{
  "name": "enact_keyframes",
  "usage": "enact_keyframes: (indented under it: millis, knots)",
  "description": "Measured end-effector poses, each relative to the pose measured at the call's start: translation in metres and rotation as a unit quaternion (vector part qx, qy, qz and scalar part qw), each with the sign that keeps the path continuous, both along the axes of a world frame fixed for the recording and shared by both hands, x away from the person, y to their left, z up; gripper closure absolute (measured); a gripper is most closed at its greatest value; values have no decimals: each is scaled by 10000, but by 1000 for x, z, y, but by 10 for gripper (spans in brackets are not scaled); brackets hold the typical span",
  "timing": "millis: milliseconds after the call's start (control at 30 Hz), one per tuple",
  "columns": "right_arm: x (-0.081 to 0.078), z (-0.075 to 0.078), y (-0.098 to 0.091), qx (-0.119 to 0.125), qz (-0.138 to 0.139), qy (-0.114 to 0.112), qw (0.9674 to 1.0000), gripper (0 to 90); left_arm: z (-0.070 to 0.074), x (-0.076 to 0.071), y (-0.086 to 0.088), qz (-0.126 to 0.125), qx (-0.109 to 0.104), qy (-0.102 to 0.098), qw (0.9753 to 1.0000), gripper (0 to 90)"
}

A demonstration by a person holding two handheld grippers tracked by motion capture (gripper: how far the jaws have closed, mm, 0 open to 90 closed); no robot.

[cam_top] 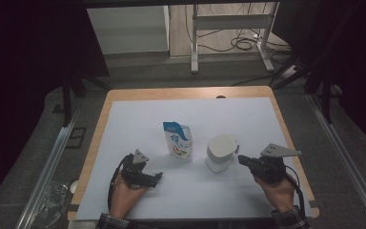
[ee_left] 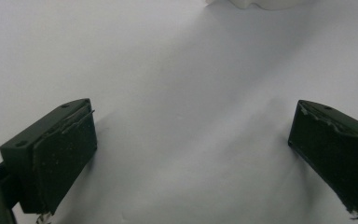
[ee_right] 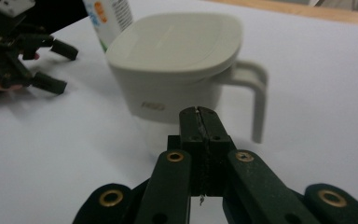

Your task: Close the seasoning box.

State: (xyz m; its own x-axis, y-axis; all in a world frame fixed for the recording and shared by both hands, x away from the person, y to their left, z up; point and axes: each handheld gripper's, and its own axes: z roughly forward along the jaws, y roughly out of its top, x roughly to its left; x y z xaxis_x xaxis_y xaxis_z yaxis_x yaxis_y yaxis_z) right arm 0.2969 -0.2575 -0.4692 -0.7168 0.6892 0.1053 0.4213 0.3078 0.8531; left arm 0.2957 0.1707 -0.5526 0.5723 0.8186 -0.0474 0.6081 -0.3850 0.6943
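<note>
Right tool (ee_right: 200,114) clenched on nothing, just beside the lidded beige plastic mug (ee_right: 182,65); left tool (ee_left: 191,154) released over the white surface (ee_left: 177,70).

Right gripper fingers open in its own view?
No: the right gripper has its fingers pressed together with nothing between them, just short of the lidded mug.

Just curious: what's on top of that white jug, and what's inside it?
A flat white lid sits on the white jug, covering it. That lid hides whatever is inside.
</note>
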Motion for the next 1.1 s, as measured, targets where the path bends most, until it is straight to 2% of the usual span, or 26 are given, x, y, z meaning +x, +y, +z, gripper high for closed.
enact_keyframes:
  millis: [167,333,600,1100]
  knots:
    - [-3,-12,10,-123,149,28,9998,893,0,0,0,-1,0,0,10000,8]
    - [-5,-30,29,-298,377,95,9988,893,0,0,0,-4,6,2,10000,8]
    - [2,-48,40,-366,479,260,9978,893,0,0,0,-17,19,7,10000,8]
    - [12,-56,55,-369,489,217,9979,894,0,0,0,-16,18,6,10000,8]
